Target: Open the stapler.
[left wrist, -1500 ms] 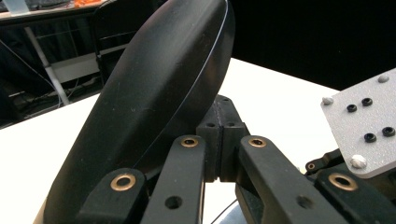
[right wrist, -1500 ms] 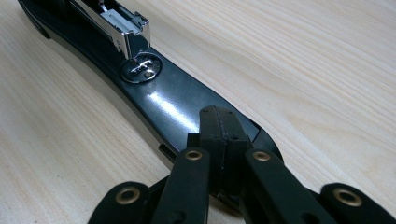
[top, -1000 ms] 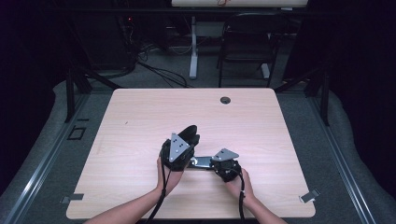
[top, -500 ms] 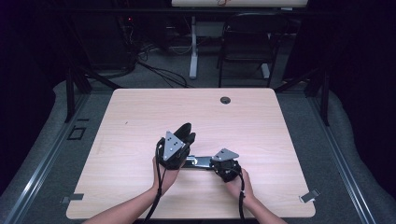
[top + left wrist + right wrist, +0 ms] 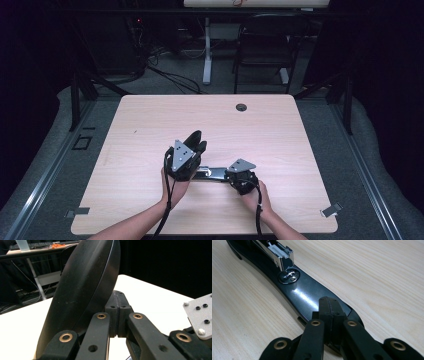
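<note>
We are opening the stapler [image 5: 212, 173] low in the middle of the table [image 5: 280, 130]: our right gripper [image 5: 329, 305], jaws together, presses its base down, our left gripper [image 5: 117, 302], also together, lifts its lid [image 5: 82, 290], which next needs swinging back.

I work in what looks like a lab or recording room, not a home. My bench [image 5: 150, 125] is a plain pale wood-grain top with a round cable hole [image 5: 241, 107] near its far edge. Beyond the bench stand the white leg of another desk [image 5: 206, 55] and a black chair [image 5: 262, 50], with loose cables [image 5: 165, 75] trailing over the grey carpet [image 5: 330, 130] behind it. Black curtains [image 5: 390, 75] close off both sides of the bench, and metal floor rails [image 5: 367, 165] run alongside it.
</note>
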A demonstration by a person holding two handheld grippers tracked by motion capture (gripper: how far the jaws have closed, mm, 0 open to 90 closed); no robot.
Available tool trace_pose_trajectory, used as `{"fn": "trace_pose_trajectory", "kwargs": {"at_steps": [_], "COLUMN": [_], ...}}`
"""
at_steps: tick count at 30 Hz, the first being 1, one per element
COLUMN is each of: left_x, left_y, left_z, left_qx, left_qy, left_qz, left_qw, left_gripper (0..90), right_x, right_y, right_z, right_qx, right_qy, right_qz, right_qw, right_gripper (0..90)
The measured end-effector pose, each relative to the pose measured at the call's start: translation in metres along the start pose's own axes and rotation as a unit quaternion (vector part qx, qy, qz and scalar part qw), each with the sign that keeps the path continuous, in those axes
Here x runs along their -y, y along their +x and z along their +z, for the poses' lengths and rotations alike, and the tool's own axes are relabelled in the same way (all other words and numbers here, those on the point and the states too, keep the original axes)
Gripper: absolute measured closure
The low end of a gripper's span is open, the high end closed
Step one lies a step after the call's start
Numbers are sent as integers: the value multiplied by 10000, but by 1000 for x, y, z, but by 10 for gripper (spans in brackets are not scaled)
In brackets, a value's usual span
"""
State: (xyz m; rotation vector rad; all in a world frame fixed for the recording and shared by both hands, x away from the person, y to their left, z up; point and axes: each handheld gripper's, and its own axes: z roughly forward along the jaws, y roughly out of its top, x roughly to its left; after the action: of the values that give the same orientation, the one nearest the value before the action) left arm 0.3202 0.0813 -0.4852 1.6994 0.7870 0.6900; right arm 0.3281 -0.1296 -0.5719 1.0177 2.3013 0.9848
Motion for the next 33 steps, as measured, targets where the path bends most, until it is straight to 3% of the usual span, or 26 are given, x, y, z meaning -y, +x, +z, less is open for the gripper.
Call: {"fn": "trace_pose_trajectory", "kwargs": {"at_steps": [33], "left_x": [-4], "left_y": [19], "left_z": [-14], "left_qx": [-294], "left_qy": [-118], "left_qz": [-53], "left_qw": [9995], "left_gripper": [900], "right_x": [0], "right_y": [0], "right_z": [0], "right_qx": [13], "right_qy": [-4], "right_qz": [16], "right_qw": [10000], "right_gripper": [900]}}
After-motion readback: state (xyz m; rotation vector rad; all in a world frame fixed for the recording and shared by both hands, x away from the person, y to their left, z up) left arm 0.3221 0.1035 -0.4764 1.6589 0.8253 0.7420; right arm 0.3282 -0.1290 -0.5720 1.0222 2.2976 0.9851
